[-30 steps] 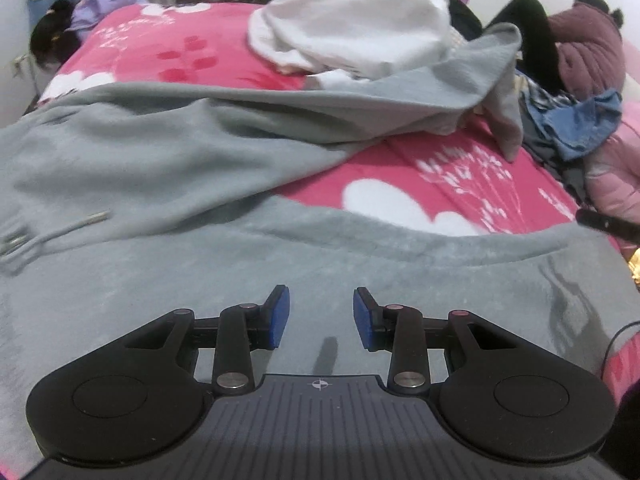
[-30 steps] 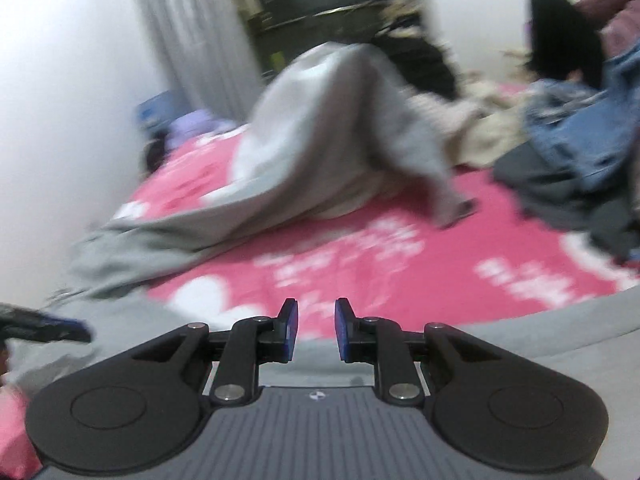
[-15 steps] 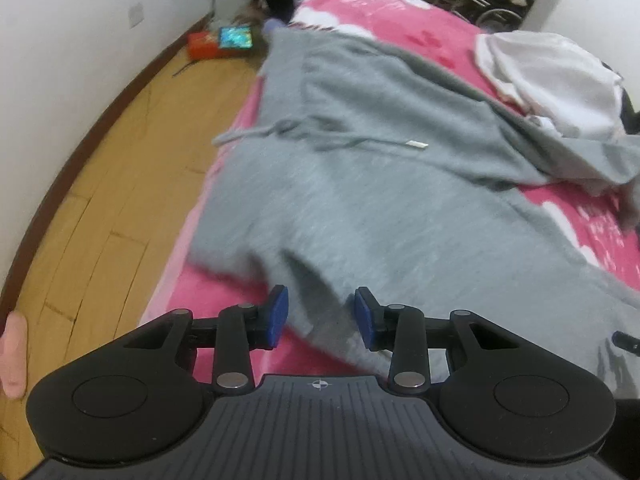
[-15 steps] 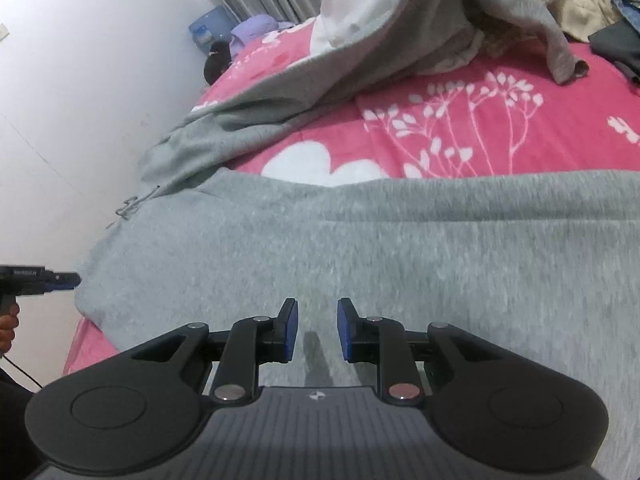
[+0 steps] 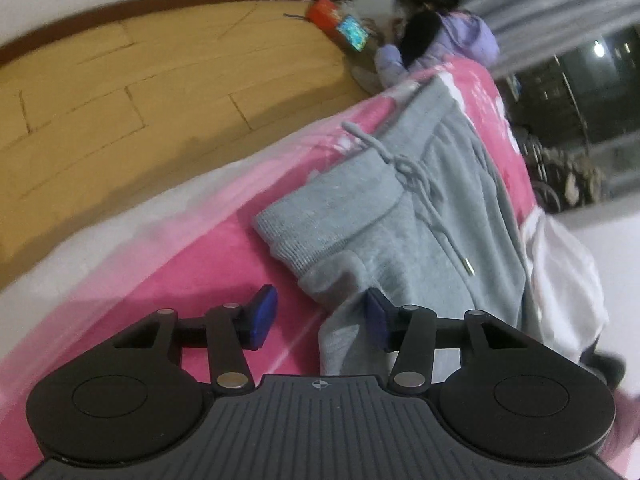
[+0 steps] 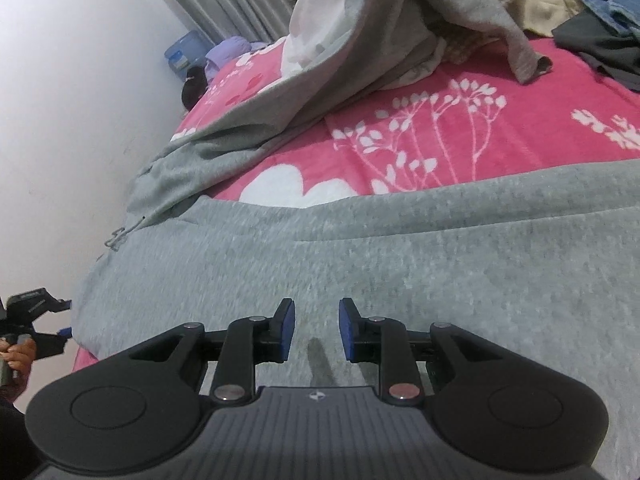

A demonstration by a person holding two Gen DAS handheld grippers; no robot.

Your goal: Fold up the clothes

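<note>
Left gripper (image 5: 318, 318): jaws wide apart, holding nothing; the sweatpants' waist corner (image 5: 320, 236) lies between and just ahead of the pads, the right pad against the cloth edge.
Right gripper (image 6: 317, 330): jaws part open, nothing held, hovering low over flat grey cloth.
Sweatpants (image 6: 400, 264): spread across the pink blanket (image 6: 500, 128); waistband at the bed's left edge, one leg running up over the white garment (image 6: 316, 20) into the pile.
Drawstring (image 5: 424, 196): loose on the waist, metal tip free.
Stage: cloth looks laid out rather than folded; whether a fold is under way I cannot tell.
Risk, left: closing on one layer only, or on the drawstring, would drag the waist askew.
Risk, edge: the waistband sits near the drop to the floor (image 5: 120, 92); a pull outward could slide it off.
Risk, far leg: draped on other clothes, it may drag them along.
</note>
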